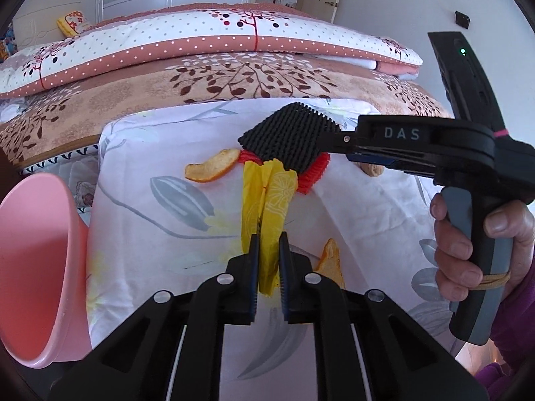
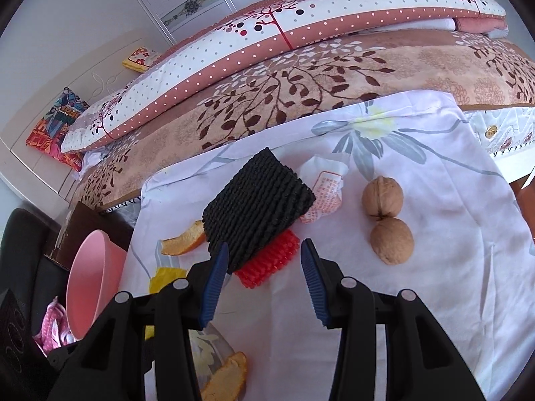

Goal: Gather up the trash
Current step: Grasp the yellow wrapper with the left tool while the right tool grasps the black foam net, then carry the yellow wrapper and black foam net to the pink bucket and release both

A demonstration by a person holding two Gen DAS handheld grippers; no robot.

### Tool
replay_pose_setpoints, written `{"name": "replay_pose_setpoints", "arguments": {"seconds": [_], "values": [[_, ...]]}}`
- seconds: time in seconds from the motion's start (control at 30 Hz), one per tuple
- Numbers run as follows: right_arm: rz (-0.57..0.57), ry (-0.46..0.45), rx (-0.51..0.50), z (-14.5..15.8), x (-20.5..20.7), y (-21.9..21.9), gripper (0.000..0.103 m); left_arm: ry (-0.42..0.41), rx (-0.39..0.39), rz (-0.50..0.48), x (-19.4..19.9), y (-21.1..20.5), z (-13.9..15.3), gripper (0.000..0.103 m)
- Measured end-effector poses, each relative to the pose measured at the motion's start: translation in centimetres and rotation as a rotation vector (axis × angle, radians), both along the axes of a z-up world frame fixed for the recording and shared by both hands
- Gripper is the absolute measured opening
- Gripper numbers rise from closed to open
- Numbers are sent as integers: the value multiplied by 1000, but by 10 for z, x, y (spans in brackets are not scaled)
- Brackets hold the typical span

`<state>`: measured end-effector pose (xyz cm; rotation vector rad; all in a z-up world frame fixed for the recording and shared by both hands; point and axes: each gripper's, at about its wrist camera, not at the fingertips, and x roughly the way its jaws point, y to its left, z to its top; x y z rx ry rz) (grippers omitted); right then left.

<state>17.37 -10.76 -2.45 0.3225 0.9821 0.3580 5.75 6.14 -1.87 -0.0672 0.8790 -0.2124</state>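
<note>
My left gripper [image 1: 269,254] is shut on a yellow wrapper [image 1: 267,200] that lies on the floral cloth [image 1: 150,220]. My right gripper [image 2: 264,267] is open, its fingertips at the near edge of a black foam net [image 2: 257,197] that lies on a red foam net [image 2: 271,260]. In the left wrist view the right gripper [image 1: 334,147] reaches in from the right, over the black net [image 1: 287,133] and red net [image 1: 312,175]. Orange peels [image 1: 214,167] [image 1: 331,260] [image 2: 184,240] [image 2: 227,377] lie around. A white wrapper [image 2: 324,193] sits behind the nets.
A pink bin [image 1: 36,267] [image 2: 90,277] stands at the cloth's left edge. Two walnuts [image 2: 383,197] [image 2: 393,240] lie to the right. Folded quilts [image 1: 200,53] are stacked on the bed behind.
</note>
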Motion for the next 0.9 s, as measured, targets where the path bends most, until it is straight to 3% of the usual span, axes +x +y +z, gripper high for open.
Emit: {"name": "replay_pose_setpoints", "arguments": {"seconds": [0.2, 0.37, 0.47, 0.9], "values": [[-47, 10, 11, -5, 20, 7, 43, 2, -23, 21, -2, 13, -1, 10], [-78, -2, -32, -7, 27, 9, 18, 9, -37, 34, -1, 19, -4, 10], [-75, -35, -65, -7, 26, 13, 10, 13, -45, 43, -1, 23, -6, 10], [-6, -235, -167, 39, -12, 37, 9, -52, -37, 128, -10, 37, 8, 10]]}}
